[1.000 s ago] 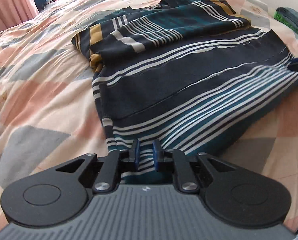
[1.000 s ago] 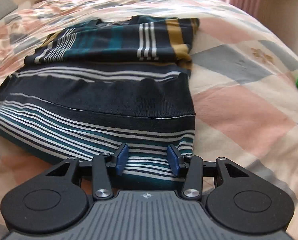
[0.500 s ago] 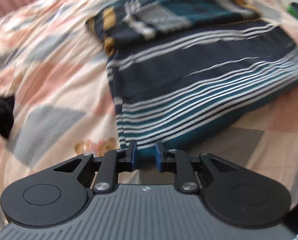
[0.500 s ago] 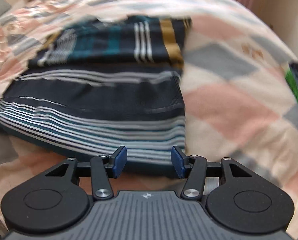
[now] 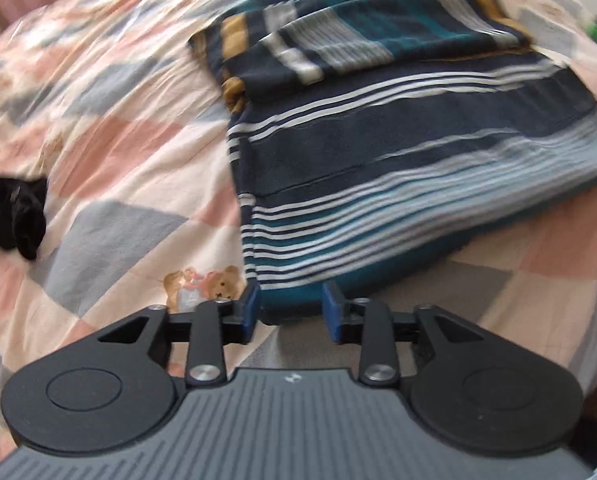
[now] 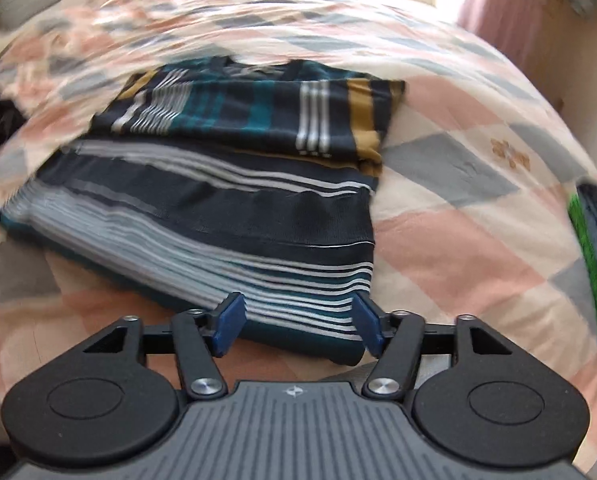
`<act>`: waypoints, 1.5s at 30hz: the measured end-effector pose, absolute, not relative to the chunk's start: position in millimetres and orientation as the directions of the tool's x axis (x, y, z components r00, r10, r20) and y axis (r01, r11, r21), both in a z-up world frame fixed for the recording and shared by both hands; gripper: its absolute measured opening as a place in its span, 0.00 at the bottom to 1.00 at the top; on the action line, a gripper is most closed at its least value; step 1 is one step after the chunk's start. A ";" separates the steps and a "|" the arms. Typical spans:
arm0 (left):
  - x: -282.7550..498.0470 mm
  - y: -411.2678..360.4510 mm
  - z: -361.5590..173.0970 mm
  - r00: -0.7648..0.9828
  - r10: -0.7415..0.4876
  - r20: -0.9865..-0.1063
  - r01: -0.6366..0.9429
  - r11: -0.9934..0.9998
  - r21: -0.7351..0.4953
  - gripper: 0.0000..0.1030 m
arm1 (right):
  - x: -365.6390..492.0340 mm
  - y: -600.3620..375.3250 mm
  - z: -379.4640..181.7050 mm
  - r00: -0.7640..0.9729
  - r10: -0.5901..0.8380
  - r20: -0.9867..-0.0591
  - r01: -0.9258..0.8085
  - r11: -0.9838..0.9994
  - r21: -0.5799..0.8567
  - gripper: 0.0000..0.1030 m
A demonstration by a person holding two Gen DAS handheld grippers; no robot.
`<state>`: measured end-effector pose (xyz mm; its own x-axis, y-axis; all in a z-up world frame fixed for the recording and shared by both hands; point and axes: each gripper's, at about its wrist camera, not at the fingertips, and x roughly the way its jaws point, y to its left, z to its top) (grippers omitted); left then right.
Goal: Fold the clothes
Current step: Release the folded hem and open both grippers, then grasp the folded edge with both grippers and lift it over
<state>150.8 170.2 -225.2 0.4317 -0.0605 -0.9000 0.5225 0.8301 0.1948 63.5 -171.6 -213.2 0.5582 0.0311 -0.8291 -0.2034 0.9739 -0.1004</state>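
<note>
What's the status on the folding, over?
Left gripper open, right gripper open, both at the near hem. Striped sweater flat on quilt, sleeves folded across the top. Nothing in the way.

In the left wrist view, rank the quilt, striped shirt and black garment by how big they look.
1. Quilt: fills most of the frame.
2. Striped shirt: covers much of the middle and right.
3. Black garment: a small patch, cut by the left edge, so its full size is unsure.

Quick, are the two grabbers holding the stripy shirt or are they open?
Left gripper: open, holding nothing, at the striped shirt's near hem.
Right gripper: open wide, holding nothing.
</note>
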 end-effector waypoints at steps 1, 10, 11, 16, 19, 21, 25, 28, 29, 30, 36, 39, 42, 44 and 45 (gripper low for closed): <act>140.1 168.1 -227.9 0.458 -0.065 -0.887 0.573 0.784 0.239 0.42 | 58.4 -164.8 -218.6 0.559 0.019 -0.829 -0.271 0.949 -0.161 0.71; 73.5 160.4 -310.4 0.732 -0.119 -0.671 0.678 0.033 0.734 0.47 | 11.6 -139.1 -295.6 0.701 -0.099 -0.706 -0.630 0.379 -0.678 0.72; 72.8 162.0 -318.4 0.745 -0.133 -0.654 0.657 -0.024 0.753 0.47 | 9.9 -141.1 -303.4 0.720 -0.108 -0.685 -0.629 0.314 -0.711 0.70; 78.1 167.0 -342.2 0.769 -0.192 -0.610 0.588 -0.164 0.792 0.46 | 7.3 -151.3 -330.2 0.787 -0.095 -0.609 -0.600 0.112 -0.792 0.64; 77.4 167.5 -345.6 0.770 -0.211 -0.602 0.572 -0.190 0.798 0.40 | 11.7 -157.3 -336.1 0.799 -0.069 -0.597 -0.593 0.070 -0.802 0.60; 79.6 166.1 -344.0 0.753 -0.200 -0.627 0.601 -0.179 0.779 0.29 | 18.5 -158.7 -331.6 0.757 -0.054 -0.652 -0.646 0.090 -0.758 0.41; 95.6 158.0 -322.3 0.685 -0.173 -0.708 0.696 -0.131 0.706 0.16 | 37.7 -163.3 -311.0 0.631 -0.010 -0.776 -0.765 0.160 -0.624 0.23; 130.9 149.6 -280.0 0.565 -0.146 -0.812 0.820 -0.005 0.572 0.12 | 83.3 -175.6 -267.6 0.418 0.061 -0.906 -0.865 0.331 -0.377 0.18; 145.9 147.3 -263.3 0.515 -0.144 -0.845 0.857 0.044 0.514 0.12 | 104.4 -184.2 -252.3 0.329 0.103 -0.939 -0.886 0.379 -0.269 0.17; 163.9 146.5 -246.1 0.467 -0.148 -0.872 0.884 0.096 0.457 0.12 | 125.8 -193.5 -237.1 0.239 0.150 -0.959 -0.895 0.418 -0.157 0.14; 299.9 143.5 -166.9 0.354 -0.243 -0.903 0.905 0.334 0.265 0.12 | 269.0 -262.1 -172.4 0.099 0.395 -0.913 -0.830 0.539 0.143 0.11; 373.8 140.9 -159.3 0.388 -0.271 -0.881 0.863 0.443 0.244 0.12 | 351.3 -287.8 -166.2 0.175 0.438 -0.882 -0.758 0.631 0.163 0.11; 450.1 141.9 -185.3 0.378 -0.291 -0.879 0.802 0.578 0.153 0.12 | 418.3 -300.3 -195.9 0.193 0.435 -0.879 -0.665 0.717 0.209 0.12; 487.7 139.4 -214.4 0.349 -0.303 -0.887 0.762 0.643 0.081 0.13 | 440.1 -306.0 -225.1 0.186 0.431 -0.883 -0.592 0.766 0.249 0.14; 501.5 137.6 -230.9 0.338 -0.299 -0.892 0.738 0.672 0.055 0.13 | 448.2 -306.3 -240.4 0.181 0.428 -0.885 -0.553 0.789 0.268 0.15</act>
<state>501.5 137.6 -230.9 0.3384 -0.2987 -0.8923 0.7381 0.6725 0.0548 448.2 -306.3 -240.4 0.1812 0.4282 -0.8853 -0.5528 0.7889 0.2685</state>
